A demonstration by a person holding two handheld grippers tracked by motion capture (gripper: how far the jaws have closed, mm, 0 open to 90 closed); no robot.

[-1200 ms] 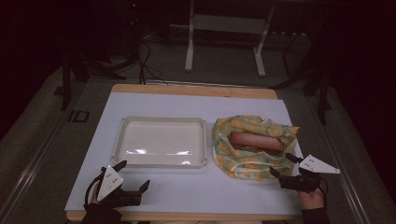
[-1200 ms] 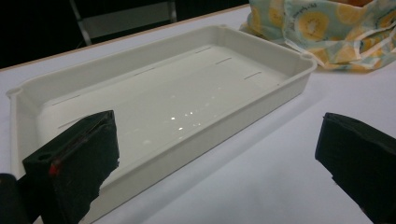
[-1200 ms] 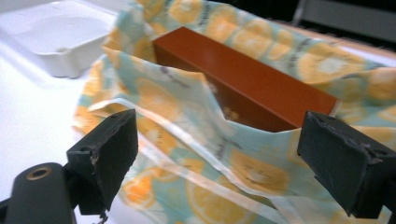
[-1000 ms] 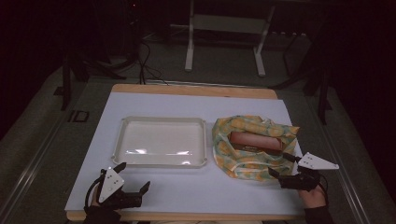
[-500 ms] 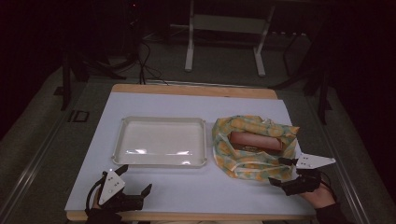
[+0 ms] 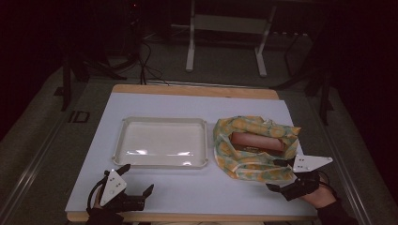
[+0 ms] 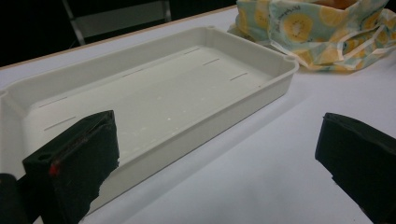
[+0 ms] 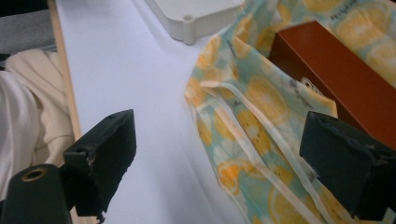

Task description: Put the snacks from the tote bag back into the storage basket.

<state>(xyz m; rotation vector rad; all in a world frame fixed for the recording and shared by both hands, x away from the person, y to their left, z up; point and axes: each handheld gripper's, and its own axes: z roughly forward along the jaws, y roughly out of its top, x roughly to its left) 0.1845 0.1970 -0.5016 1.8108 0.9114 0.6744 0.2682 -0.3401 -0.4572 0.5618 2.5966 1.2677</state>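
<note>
The right tongs (image 6: pixel 287 182) sit at the near right corner of the surface (image 6: pixel 197 192), jaws spread wide and holding nothing. They stand at the near edge of the cloth bag (image 6: pixel 253 161), with one jaw over its fruit-print fabric in the right gripper view. The box (image 6: pixel 257 141) lies inside the open bag, just beyond and slightly left of these tongs. Its long axis runs left to right across the surface (roughly parallel to the near edge). In the right gripper view the box (image 8: pixel 336 79) appears as a reddish-brown block running diagonally between the two jaws, with folds of the bag (image 8: pixel 247 135) in front of it.

The left tongs (image 6: pixel 126 190) rest at the near left corner, jaws also wide and empty, near the front rim of the tray (image 6: pixel 159 161). The right tongs are therefore the nearer tool for the box.

Containers: the tray (image 7: pixel 261 88) is shallow, off-white and holds nothing. The bag holds the box; whether anything else lies under the fabric cannot be determined.
</note>
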